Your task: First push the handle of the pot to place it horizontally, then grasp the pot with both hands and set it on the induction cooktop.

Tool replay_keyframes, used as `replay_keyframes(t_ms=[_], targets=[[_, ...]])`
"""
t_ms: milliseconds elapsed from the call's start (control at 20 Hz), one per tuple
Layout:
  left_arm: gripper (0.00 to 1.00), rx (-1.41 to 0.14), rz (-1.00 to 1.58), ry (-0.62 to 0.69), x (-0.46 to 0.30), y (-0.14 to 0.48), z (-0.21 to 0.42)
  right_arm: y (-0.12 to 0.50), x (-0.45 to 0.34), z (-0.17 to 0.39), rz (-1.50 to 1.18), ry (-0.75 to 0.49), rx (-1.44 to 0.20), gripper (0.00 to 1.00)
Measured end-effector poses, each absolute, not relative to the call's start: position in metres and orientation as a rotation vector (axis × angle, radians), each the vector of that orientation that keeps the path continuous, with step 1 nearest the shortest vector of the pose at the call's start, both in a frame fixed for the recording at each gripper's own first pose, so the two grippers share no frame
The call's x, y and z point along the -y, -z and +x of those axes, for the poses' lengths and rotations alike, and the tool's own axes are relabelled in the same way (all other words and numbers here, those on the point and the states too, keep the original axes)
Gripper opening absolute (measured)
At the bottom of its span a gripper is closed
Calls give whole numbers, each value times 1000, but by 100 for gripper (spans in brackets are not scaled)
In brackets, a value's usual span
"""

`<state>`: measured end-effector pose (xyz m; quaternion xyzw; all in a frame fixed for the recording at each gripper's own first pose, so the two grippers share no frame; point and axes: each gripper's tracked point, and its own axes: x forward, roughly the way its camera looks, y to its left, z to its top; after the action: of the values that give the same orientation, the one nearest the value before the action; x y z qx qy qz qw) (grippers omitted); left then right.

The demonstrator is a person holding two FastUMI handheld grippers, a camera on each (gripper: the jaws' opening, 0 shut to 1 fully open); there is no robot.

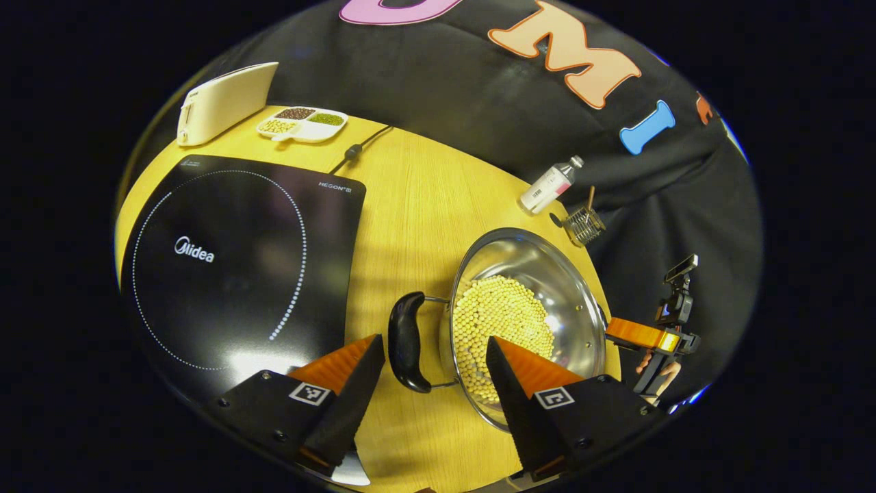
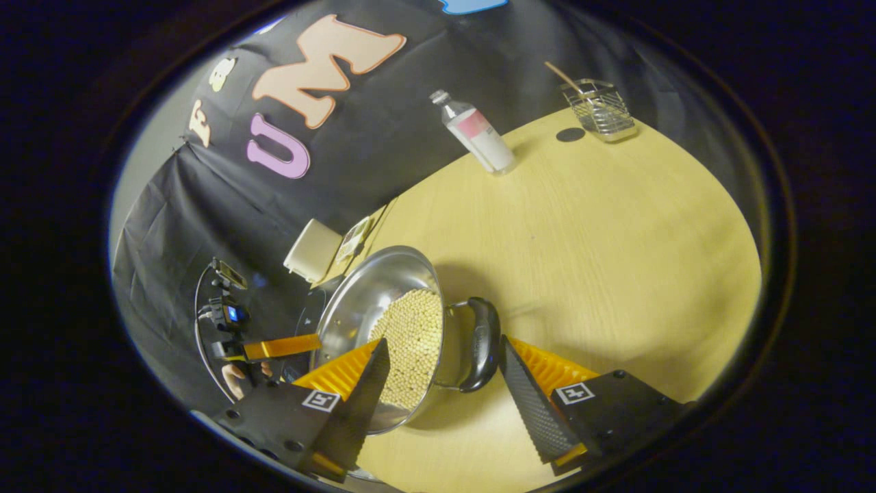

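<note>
In the left gripper view, a yellow wood-grain desk [image 1: 410, 198] is seen, backed by the black cloth wall of the booth. A black induction cooktop [image 1: 239, 267] lies flat on the desk to the left. Behind it a cream toaster [image 1: 222, 101] and a white divided tray [image 1: 303, 124] of beans are placed, with a black cable [image 1: 356, 149] running beside the tray. The steel pot [image 1: 527, 315], partly filled with pale beans, is located on the desk just right of the cooktop. Its near black handle [image 1: 407, 341] is positioned between the spread fingers of the left tongs [image 1: 434, 356], which are held open and grip nothing. One finger overlaps the pot rim in the picture. A bottle [image 1: 549, 186] and a wire basket [image 1: 584, 224] stand near the far desk edge. The other gripper is visible at the far side of the pot.

In the right gripper view, the same desk [image 2: 602, 226] occupies the right side. The right tongs [image 2: 445, 363] are held open, with the pot [image 2: 383, 315] and its black handle [image 2: 482, 342] between the fingers; no contact can be confirmed. The bottle [image 2: 475, 133] and wire basket [image 2: 601, 109] are seen at the far edge, well apart from the pot. The toaster [image 2: 313, 250] is seen behind the pot.
</note>
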<state>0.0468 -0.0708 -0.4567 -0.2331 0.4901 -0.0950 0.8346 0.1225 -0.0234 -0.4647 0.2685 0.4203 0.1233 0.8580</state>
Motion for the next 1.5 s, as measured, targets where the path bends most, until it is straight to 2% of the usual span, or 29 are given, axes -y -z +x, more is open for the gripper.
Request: replay_keyframes(t_ms=[50, 100, 150, 200, 250, 300, 350, 400, 450, 500, 550, 600, 650, 800, 850, 950, 1100, 1250, 1300, 1500], targets=[[93, -1038, -482, 204, 72, 458, 49, 469, 24, 124, 563, -255, -888, 98], [92, -1037, -465, 206, 72, 460, 51, 473, 23, 125, 560, -252, -895, 87], [85, -1038, -451, 209, 74, 464, 52, 476, 23, 125, 557, -250, -903, 87], [92, -1042, -441, 213, 77, 468, 54, 480, 22, 126, 556, -252, -908, 87], [90, -1050, -435, 215, 80, 472, 55, 483, 21, 128, 556, -248, -911, 87], [86, -1057, -425, 215, 80, 476, 56, 486, 20, 128, 554, -244, -917, 76], [78, -1060, -415, 211, 79, 479, 56, 489, 19, 129, 549, -241, -923, 74], [82, -1064, -405, 200, 77, 482, 57, 494, 19, 129, 540, -232, -934, 74], [79, -1058, -402, 196, 75, 483, 59, 493, 18, 128, 547, -232, -946, 74], [73, -1058, -401, 192, 74, 484, 60, 492, 16, 127, 565, -231, -959, 54], [71, -1062, -401, 183, 71, 486, 59, 499, 13, 130, 566, -227, -958, 46], [72, -1060, -417, 175, 69, 487, 61, 500, 18, 131, 565, -215, -958, 57], [63, -1052, -432, 176, 71, 487, 62, 499, 17, 128, 567, -210, -963, 48], [57, -1035, -430, 180, 69, 485, 64, 499, 18, 129, 573, -181, -956, 49], [57, -1037, -429, 179, 70, 485, 64, 500, 17, 129, 566, -180, -950, 42], [52, -1033, -428, 182, 69, 485, 65, 500, 16, 128, 571, -173, -955, 43], [58, -1025, -435, 178, 69, 486, 67, 498, 16, 128, 561, -160, -951, 43], [51, -1028, -440, 177, 67, 488, 67, 492, 16, 126, 539, -138, -931, 43], [55, -1028, -442, 179, 67, 487, 66, 488, 17, 126, 532, -132, -923, 43], [54, -991, -425, 199, 64, 466, 63, 473, 9, 115, 520, -125, -898, 43]])
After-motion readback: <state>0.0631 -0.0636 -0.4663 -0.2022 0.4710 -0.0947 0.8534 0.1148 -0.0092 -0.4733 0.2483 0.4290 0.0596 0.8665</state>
